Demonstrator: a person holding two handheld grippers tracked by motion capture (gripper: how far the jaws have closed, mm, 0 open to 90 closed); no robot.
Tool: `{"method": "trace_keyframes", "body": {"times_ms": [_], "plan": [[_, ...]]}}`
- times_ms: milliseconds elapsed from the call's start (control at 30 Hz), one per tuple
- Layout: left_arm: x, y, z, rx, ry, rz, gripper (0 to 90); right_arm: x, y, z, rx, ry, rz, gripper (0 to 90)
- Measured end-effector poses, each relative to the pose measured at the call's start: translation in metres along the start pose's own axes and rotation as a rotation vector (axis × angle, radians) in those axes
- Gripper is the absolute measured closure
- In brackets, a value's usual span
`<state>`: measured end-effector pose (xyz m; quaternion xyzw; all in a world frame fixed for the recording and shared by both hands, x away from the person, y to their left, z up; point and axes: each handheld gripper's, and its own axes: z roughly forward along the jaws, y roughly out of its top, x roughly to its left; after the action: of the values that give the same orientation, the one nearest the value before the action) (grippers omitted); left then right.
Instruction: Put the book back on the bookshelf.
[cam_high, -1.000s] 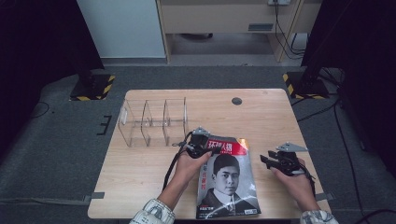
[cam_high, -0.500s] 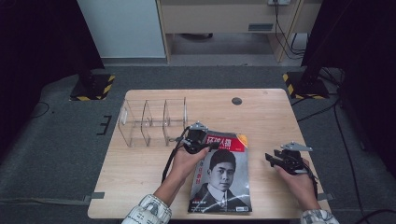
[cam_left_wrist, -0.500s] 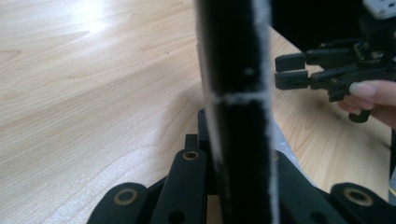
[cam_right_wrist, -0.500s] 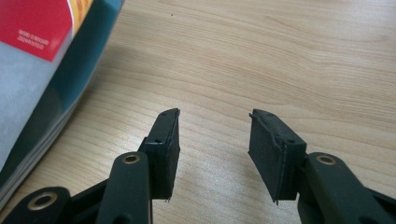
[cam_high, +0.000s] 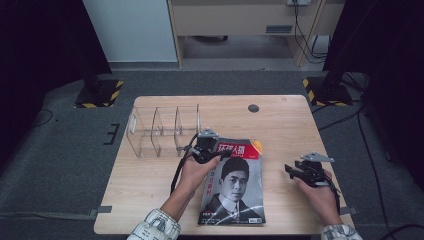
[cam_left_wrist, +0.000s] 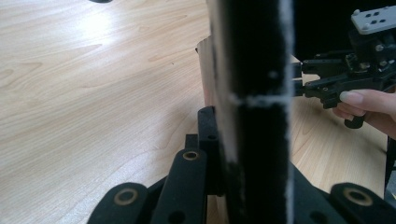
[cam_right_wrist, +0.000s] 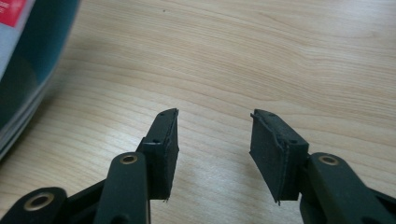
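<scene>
Magazine (cam_high: 235, 185) lies at lower centre of the bench (cam_high: 290, 125); left tongs (cam_high: 205, 148) clamp its top edge. Right tongs (cam_high: 300, 171) idle, gaping. Advice: lift slowly, keeping grip deep near the spine.

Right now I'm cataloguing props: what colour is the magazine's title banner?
Red, with white characters, across the magazine top; clearest in the high view.

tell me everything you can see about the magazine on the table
The magazine is a thin glossy issue with a black-and-white portrait cover, a red title block and an orange spot along its far edge. It lies near the front of the wooden table, between the two hands, its far left corner raised and clamped edge-on in the left tool. The clear divider rack stands just beyond it, apart. The right tool sits open beside it, not touching.
</scene>
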<state>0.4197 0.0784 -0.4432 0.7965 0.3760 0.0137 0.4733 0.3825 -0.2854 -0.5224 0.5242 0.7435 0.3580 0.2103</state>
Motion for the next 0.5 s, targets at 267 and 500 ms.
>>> {"method": "trace_keyframes", "body": {"times_ms": [267, 500], "plan": [[-0.001, 0.005, -0.012, -0.024, 0.008, 0.009, 86.3, 0.000, 0.001, 0.001, 0.005, -0.020, 0.010, 46.6], [-0.001, 0.013, -0.028, -0.046, 0.029, 0.027, 86.4, 0.002, 0.002, 0.005, 0.017, -0.018, -0.009, 45.9]]}}
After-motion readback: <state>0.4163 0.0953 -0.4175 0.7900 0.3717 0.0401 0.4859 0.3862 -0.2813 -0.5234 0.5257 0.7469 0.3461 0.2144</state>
